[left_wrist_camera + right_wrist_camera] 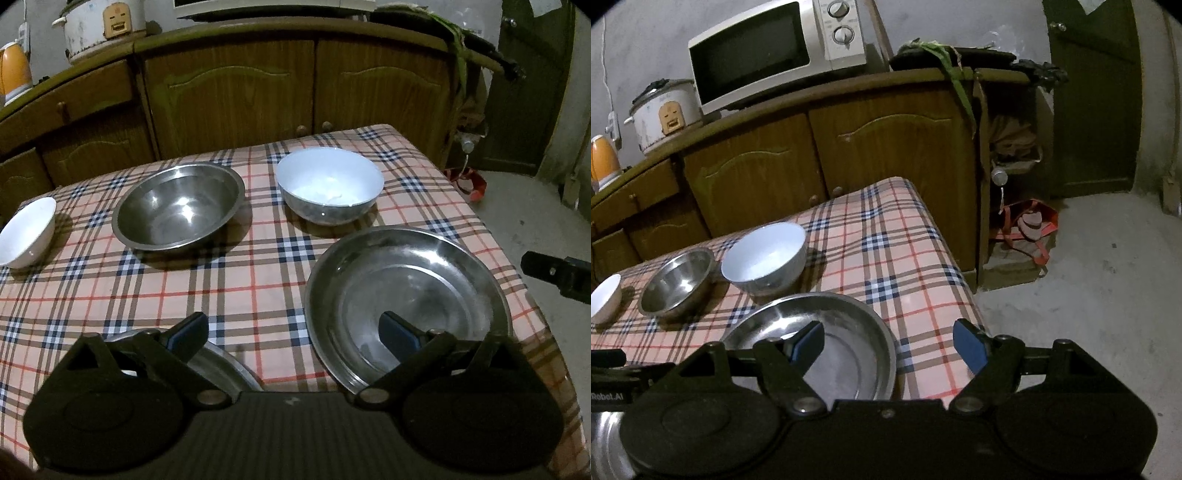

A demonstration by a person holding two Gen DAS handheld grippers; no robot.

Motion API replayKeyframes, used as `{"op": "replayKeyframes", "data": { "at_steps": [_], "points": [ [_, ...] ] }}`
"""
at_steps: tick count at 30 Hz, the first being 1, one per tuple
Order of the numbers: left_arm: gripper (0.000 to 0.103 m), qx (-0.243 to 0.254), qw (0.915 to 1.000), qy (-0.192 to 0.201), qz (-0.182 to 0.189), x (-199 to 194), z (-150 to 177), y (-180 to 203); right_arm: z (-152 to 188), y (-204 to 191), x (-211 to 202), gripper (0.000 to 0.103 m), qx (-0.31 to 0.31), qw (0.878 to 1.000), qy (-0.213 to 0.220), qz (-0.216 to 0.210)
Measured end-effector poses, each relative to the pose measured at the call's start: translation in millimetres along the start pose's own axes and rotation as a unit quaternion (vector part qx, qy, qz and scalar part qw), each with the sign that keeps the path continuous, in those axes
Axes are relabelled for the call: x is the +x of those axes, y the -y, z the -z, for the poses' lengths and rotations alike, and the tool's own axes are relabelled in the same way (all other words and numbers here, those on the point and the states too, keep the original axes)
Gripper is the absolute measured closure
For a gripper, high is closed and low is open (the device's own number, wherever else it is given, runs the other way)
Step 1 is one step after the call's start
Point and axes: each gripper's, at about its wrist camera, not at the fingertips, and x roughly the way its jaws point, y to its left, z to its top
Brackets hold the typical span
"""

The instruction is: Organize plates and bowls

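Observation:
On the plaid tablecloth [240, 280] a wide steel plate [406, 288] lies at the near right. A second steel plate [218, 365] shows partly under my left gripper [293, 332], which hangs open above the cloth with nothing between its fingers. Further back stand a steel bowl [177, 210], a large white bowl [330, 181] and a small white bowl [27, 232]. My right gripper [890, 345] is open over the right rim of the wide steel plate [842, 321], near the table's right edge. The large white bowl [764, 258], steel bowl [677, 280] and small white bowl [605, 299] sit beyond it.
A wooden cabinet [229, 96] runs behind the table and carries a microwave [768, 51], a rice cooker [665, 110] and an orange kettle [14, 70]. A concrete floor [1089, 295], a red bag [1030, 229] and a dark door [1093, 110] lie to the right.

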Motion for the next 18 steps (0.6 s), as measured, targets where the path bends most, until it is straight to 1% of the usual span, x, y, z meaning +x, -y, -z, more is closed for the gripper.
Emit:
{"op": "replayKeyframes", "data": {
  "at_steps": [18],
  "points": [
    [0.002,-0.002,0.9995,-0.030,-0.010,32.4,5.1,2.1,7.9,5.6,30.1,0.012,0.006,0.999,-0.047,0.001]
  ]
}}
